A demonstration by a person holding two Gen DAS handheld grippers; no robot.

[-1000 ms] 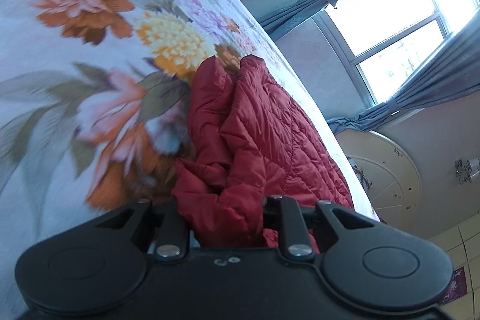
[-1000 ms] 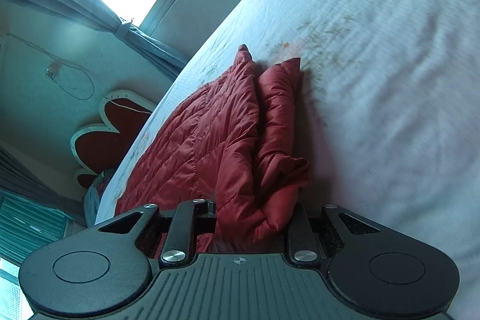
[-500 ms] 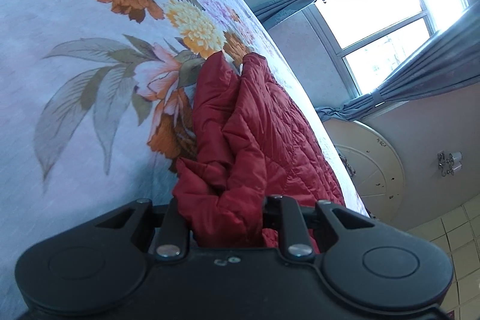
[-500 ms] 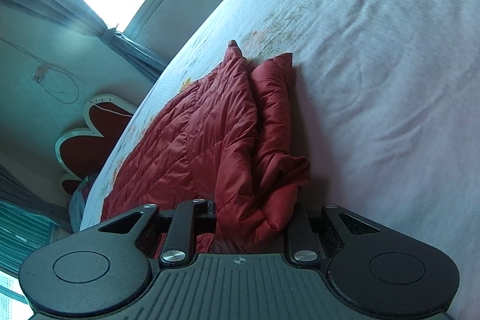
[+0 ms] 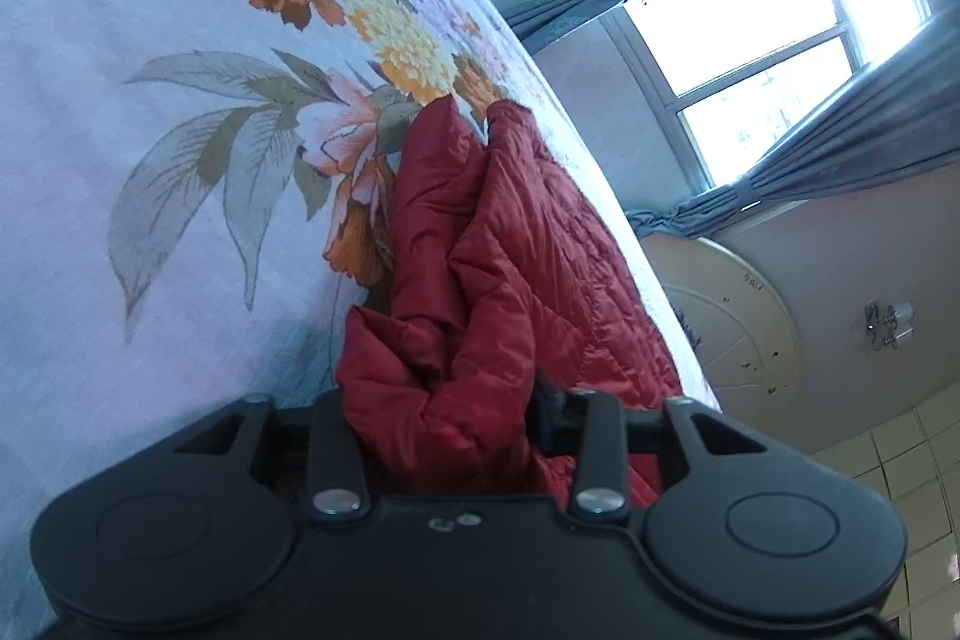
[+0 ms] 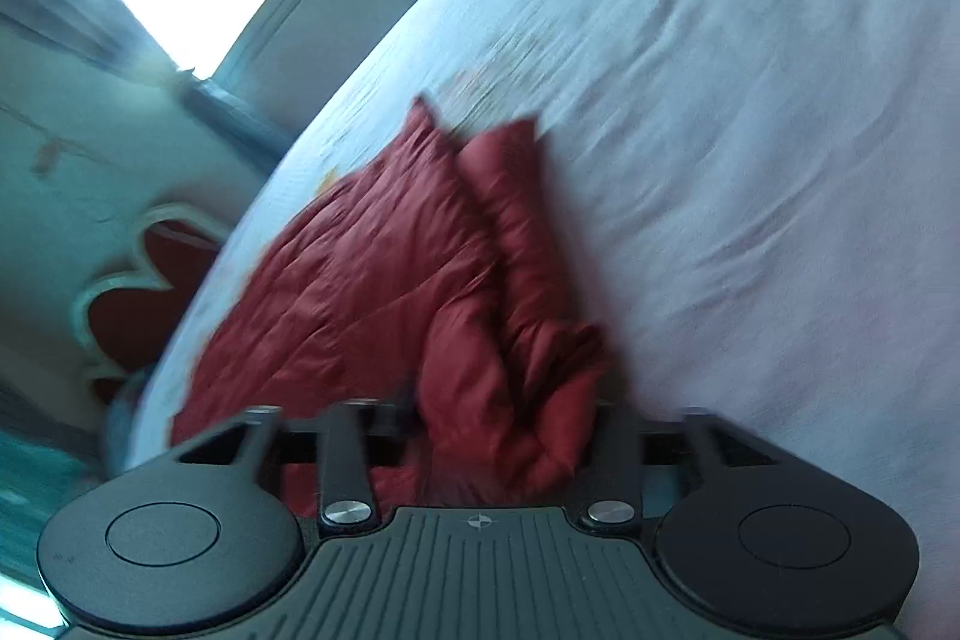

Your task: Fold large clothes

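Observation:
A red quilted jacket [image 5: 516,244] lies stretched across the floral bedsheet [image 5: 150,160]. My left gripper [image 5: 444,430] is shut on a bunched end of the jacket, with folds of cloth between its jaws. In the right wrist view the jacket [image 6: 372,268] lies on the pale sheet [image 6: 750,130]. My right gripper [image 6: 498,442] is shut on the other bunched end. The fingertips of both grippers are hidden in the cloth. The right wrist view is blurred by motion.
A window with grey-blue curtains [image 5: 774,40] is beyond the bed. A round cream footboard [image 5: 738,328] stands at the bed's end. A red heart-shaped headboard [image 6: 150,280] is at the other end.
Both grippers keep their hold on the jacket. The views have swung: more of the floral sheet shows on the left, more of the pale sheet on the right, and the right gripper is moving fast.

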